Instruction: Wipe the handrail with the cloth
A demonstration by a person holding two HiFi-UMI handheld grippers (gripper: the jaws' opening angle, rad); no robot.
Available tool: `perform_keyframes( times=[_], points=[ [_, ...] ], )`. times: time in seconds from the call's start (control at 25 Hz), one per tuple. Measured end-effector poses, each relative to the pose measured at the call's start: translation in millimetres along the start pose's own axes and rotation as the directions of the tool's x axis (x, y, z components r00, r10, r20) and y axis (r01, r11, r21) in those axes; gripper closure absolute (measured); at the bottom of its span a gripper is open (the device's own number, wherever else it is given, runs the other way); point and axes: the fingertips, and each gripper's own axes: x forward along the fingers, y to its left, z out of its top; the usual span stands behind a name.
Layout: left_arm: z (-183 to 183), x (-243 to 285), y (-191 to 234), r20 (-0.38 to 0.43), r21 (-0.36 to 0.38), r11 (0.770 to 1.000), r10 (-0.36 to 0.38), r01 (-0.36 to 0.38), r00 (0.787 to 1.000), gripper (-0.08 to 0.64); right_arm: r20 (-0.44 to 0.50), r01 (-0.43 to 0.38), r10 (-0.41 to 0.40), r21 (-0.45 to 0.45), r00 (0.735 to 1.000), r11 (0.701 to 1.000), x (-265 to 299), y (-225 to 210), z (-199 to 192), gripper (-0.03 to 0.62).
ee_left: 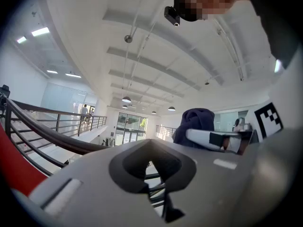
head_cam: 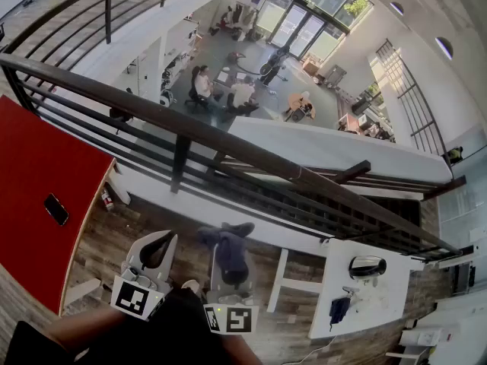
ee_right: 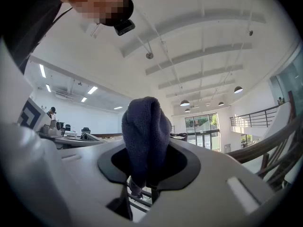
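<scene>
The dark metal handrail (head_cam: pixel 228 139) runs diagonally across the head view, from upper left to lower right, above several thinner rails. Both grippers are held below it, close to my body and apart from the rail. My right gripper (head_cam: pixel 228 243) (ee_right: pixel 147 148) is shut on a dark blue cloth (head_cam: pixel 230 253) (ee_right: pixel 144 131), which bunches up out of its jaws. The left gripper (head_cam: pixel 160 242) (ee_left: pixel 151 145) is beside it, jaws together with nothing between them. In the left gripper view the cloth (ee_left: pixel 196 124) shows at the right and the handrail (ee_left: pixel 52 136) at the left.
A red surface (head_cam: pixel 38 181) with a black phone (head_cam: pixel 55 208) lies at the left. Beyond the railing is a drop to a lower floor with people (head_cam: pixel 242 91) and desks. A white table (head_cam: pixel 380 299) stands at the lower right.
</scene>
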Motion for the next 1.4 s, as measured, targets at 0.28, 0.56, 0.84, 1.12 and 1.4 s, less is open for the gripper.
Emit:
perform_keyframes(
  times=[0.28, 0.56, 0.84, 1.12, 1.4],
  points=[
    [3, 10, -5, 0.003, 0.018, 1.0, -0.016, 0.016, 1.0, 0.56, 0.009, 0.027, -0.027, 0.022, 1.0, 0.999, -7, -14, 1, 0.472],
    [4, 18, -21, 0.003, 0.015, 0.999, -0.032, 0.032, 0.999, 0.56, 0.002, 0.058, -0.058, 0.021, 0.998, 0.998, -17, -39, -1, 0.472],
    [1, 28, -26, -0.006, 0.054, 0.998, -0.033, 0.033, 0.999, 0.56, 0.018, 0.038, -0.039, 0.014, 0.999, 0.999, -17, -58, 3, 0.471],
    [-2, 23, -24, -0.021, 0.059, 0.998, 0.035, -0.034, 0.999, 0.56, 0.046, -0.04, 0.038, 0.033, 0.998, 0.999, -21, -59, 2, 0.469],
    [-18, 17, -31, -0.064, 0.056, 0.994, 0.099, -0.096, 0.993, 0.56, 0.027, -0.077, 0.076, 0.066, 0.997, 0.995, -22, -72, -10, 0.47]
  ],
)
